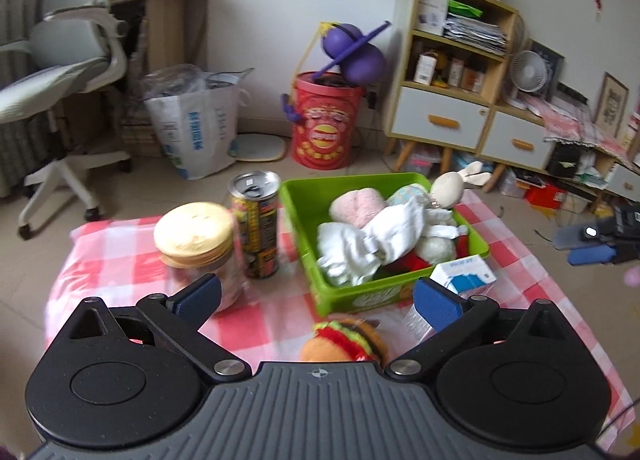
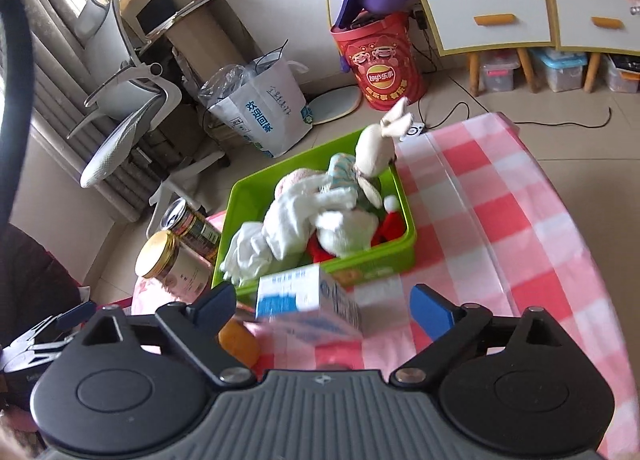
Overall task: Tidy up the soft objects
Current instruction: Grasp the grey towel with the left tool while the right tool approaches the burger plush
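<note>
Most soft toys already fill the green bin ahead of my fingers, only the plush burger remains between my left gripper, both grippers spread and empty.

Glossy green plastic bin, fuzzy plush toys, shiny metal can, checked cloth

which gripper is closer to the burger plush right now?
Left. The left gripper hangs open directly over the burger plush, which sits just below its fingers. The right gripper, also open, is over the milk carton, with the plush off to its left.
</note>
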